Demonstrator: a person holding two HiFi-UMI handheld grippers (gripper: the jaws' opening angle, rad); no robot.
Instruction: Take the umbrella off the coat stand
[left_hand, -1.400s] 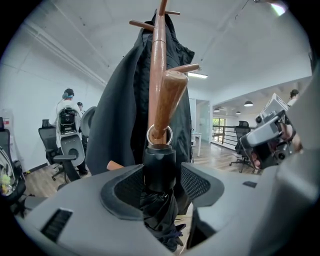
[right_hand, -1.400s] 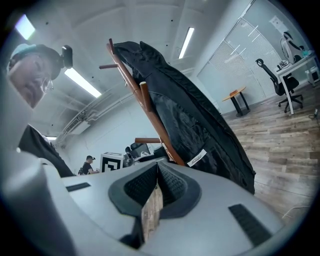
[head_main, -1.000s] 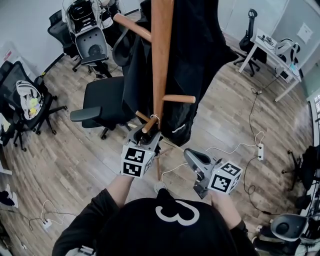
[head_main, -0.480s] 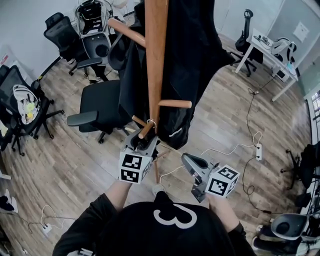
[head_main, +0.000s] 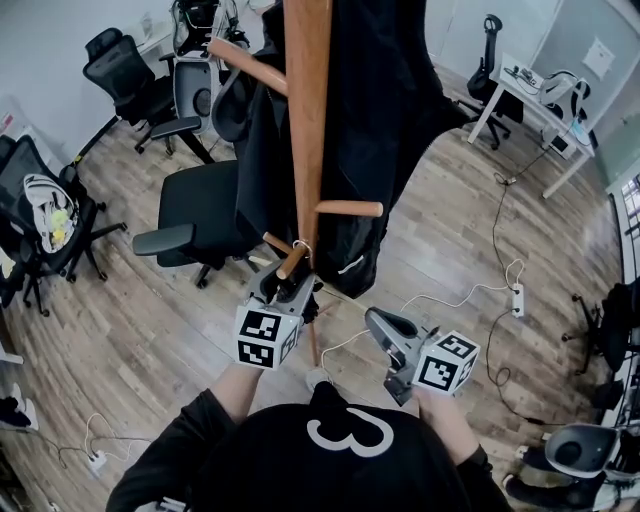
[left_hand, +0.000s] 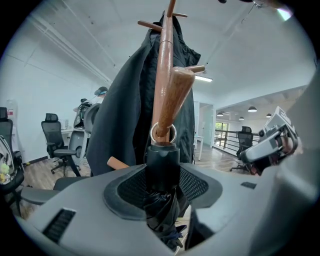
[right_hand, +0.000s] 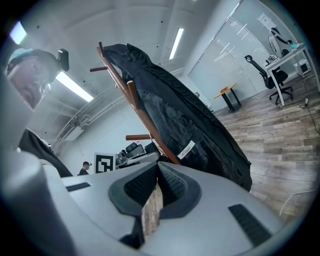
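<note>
Neither tool moved: left gripper (left_hand: 162, 167) fingers stay clamped on the folded black umbrella (left_hand: 161, 200); right gripper (right_hand: 156, 169), at 4 o'clock, fingers together.

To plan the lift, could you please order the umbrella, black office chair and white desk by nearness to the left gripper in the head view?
1. The umbrella, clamped in the left gripper itself.
2. The black office chair, up and left on the floor.
3. The white desk, far upper right.

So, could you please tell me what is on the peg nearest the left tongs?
The umbrella's ring loops over that peg; the left tongs grip the black umbrella below it. Its lower end is hidden by the tongs.
</note>
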